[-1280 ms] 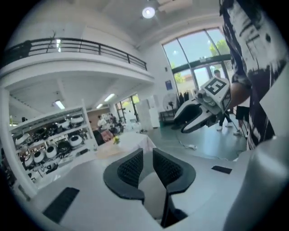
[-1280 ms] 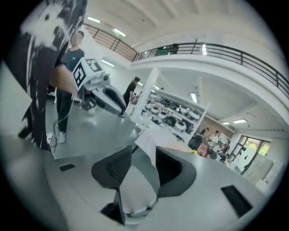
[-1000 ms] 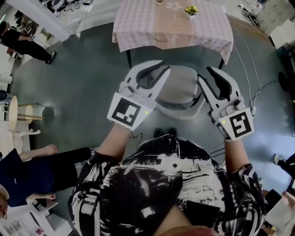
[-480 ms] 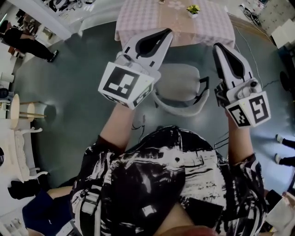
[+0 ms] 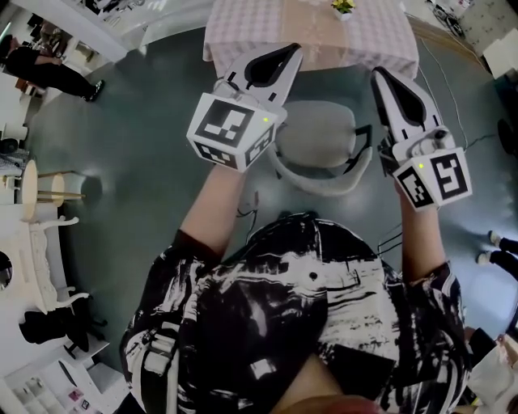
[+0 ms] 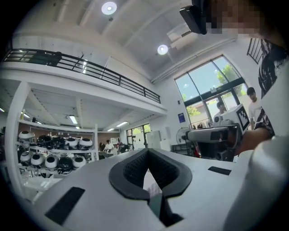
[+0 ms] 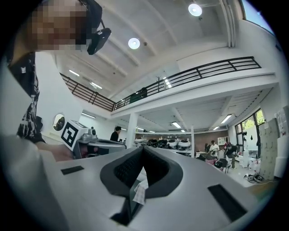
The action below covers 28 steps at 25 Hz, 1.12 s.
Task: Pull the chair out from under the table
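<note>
Starting on the left, the left tongs are held up high and pointing level, tips pressed together with nothing between them; their own view shows only a sliver of checked cloth through the gap behind the tips. Moving to the middle, there's the grey chair, sitting low between the two arms. Its curved backrest faces the person and the front of its seat lies right at the hem of the checked cloth on the surface (whether it is tucked under at all, I can't tell from up here). Neither tool touches it. Over on the right, the right tongs are in the same state, closed on nothing, and their own view confirms it. So what could go wrong? Both tools would have to open before they come down; dropped shut onto the backrest, they'd likely just nudge the chair or skate off its rounded rim. If only one side catches hold, the chair could swing round instead of coming straight back. A leg might also snag the hanging cloth, dragging the little potted plant with it, or catch on the cable lying on the floor to the right.
</note>
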Each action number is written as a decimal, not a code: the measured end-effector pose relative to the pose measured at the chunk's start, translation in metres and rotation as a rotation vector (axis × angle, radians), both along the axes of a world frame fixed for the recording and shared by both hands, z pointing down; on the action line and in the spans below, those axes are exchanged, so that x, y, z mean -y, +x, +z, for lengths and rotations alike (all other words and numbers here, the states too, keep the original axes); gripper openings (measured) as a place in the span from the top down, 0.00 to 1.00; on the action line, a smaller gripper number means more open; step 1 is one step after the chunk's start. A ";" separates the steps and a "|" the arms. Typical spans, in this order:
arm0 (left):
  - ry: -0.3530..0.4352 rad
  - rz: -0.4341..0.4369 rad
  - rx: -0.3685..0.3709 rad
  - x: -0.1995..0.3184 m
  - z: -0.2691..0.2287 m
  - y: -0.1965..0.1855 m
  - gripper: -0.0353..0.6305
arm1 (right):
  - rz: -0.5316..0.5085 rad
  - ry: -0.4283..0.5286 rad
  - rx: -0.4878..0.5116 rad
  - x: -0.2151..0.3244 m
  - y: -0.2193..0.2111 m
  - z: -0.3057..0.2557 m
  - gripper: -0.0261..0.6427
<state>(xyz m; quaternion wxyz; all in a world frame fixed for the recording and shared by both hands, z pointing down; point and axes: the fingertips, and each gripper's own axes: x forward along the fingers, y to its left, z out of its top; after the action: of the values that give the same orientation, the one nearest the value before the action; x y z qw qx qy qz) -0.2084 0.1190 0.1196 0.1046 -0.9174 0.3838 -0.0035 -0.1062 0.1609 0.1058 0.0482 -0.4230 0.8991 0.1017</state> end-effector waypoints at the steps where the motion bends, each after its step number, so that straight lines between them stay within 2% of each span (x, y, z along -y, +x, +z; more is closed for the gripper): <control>1: 0.000 0.001 -0.001 -0.001 -0.001 0.000 0.94 | 0.002 0.000 0.000 -0.001 0.000 0.000 0.96; 6: -0.001 0.006 -0.002 0.005 0.002 0.008 0.94 | 0.007 -0.009 -0.002 0.009 0.008 0.007 0.96; 28: -0.017 0.017 0.013 -0.014 0.007 0.005 0.95 | 0.013 -0.021 -0.011 -0.009 0.000 0.013 0.96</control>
<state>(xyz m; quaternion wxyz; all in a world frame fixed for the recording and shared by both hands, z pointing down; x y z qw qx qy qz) -0.2039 0.1329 0.1261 0.0992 -0.9215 0.3753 -0.0120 -0.1066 0.1698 0.1185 0.0382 -0.4289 0.8975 0.0950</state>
